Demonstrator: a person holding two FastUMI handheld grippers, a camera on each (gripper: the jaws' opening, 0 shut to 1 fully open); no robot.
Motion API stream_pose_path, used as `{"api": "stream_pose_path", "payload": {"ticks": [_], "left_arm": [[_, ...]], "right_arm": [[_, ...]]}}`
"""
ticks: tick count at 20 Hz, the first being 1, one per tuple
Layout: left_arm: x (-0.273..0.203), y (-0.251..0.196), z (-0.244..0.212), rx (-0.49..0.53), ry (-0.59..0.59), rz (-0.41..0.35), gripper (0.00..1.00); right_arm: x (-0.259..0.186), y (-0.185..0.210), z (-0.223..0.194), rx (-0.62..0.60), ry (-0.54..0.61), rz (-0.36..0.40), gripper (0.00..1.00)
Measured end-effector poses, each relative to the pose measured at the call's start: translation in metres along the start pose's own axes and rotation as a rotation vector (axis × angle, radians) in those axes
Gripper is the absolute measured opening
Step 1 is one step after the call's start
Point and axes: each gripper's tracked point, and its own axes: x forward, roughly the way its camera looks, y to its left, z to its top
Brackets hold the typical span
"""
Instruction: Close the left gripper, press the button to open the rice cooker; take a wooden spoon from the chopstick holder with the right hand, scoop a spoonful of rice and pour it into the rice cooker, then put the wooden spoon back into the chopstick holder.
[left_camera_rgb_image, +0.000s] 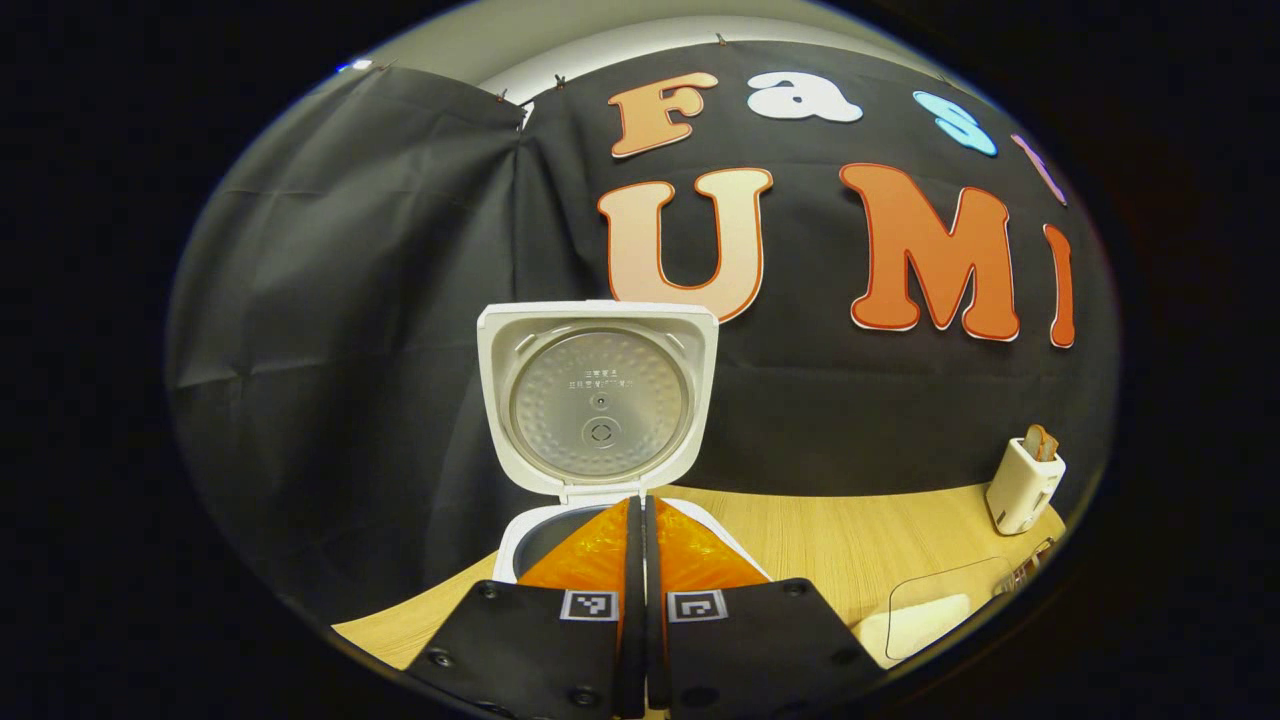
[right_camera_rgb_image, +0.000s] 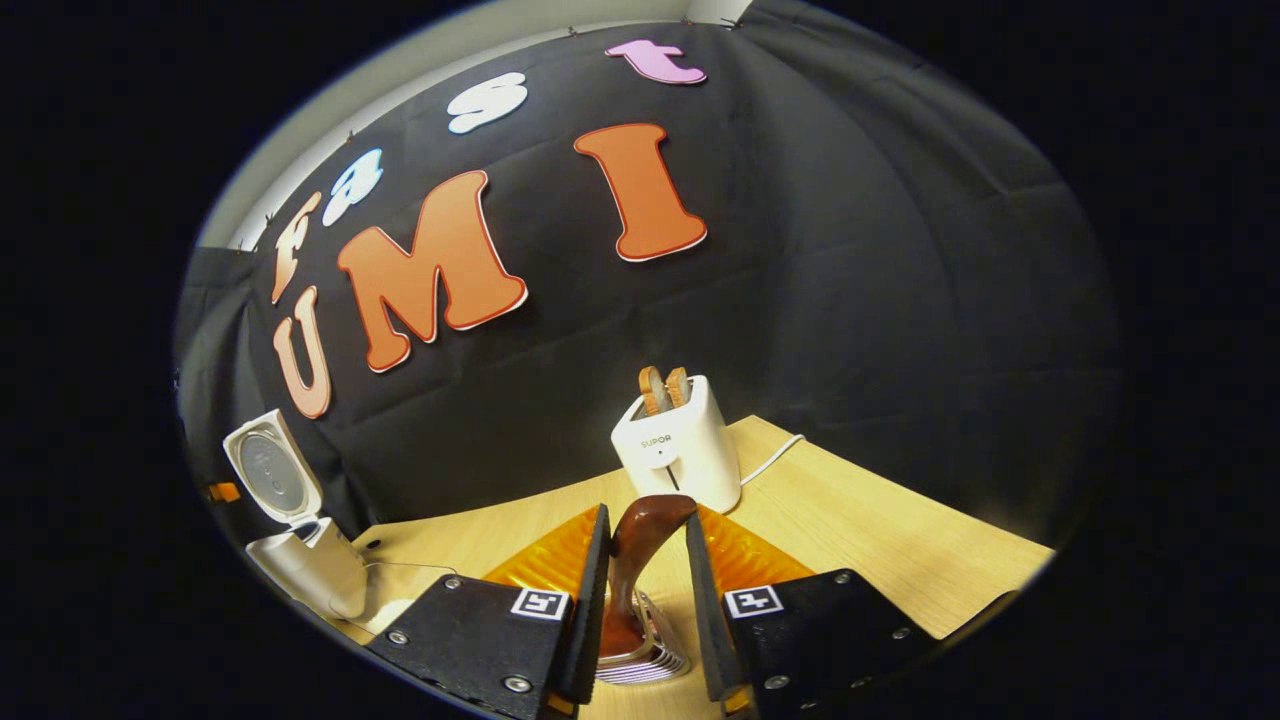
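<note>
Rice cooker (left_camera_rgb_image: 598, 480) lid up. My left gripper (left_camera_rgb_image: 640, 560) pressed together; right gripper (right_camera_rgb_image: 645, 560) apart around the wooden spoon (right_camera_rgb_image: 640, 545) in its holder (right_camera_rgb_image: 645, 655) — stiff, smooth handle, I'd grip mid-handle.

Light wooden table (right_camera_rgb_image: 880, 540), open rice cooker (left_camera_rgb_image: 590, 400), white toaster (right_camera_rgb_image: 680, 450), chopstick holder (right_camera_rgb_image: 645, 655) on it

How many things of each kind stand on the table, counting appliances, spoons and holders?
Rice cooker, lid open: 1
Toaster with bread: 1
Wooden spoon: 1
Chopstick holder: 1
Clear container: 1
Total: 5
</note>
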Motion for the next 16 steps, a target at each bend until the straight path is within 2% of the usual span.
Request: {"api": "stream_pose_path", "payload": {"ticks": [4, 7, 16], "left_arm": [[-0.001, 0.000, -0.005, 0.010, 0.006, 0.004, 0.04], [-0.003, 0.003, -0.009, 0.020, 0.007, 0.009, 0.04], [-0.004, -0.003, -0.014, 0.019, 0.010, -0.016, 0.04]], "right_arm": [[0.001, 0.017, 0.000, 0.052, -0.003, 0.050, 0.30], [0.001, 0.023, 0.001, 0.080, -0.008, 0.057, 0.22], [-0.023, 0.031, -0.005, 0.042, -0.011, 0.057, 0.20]]}}
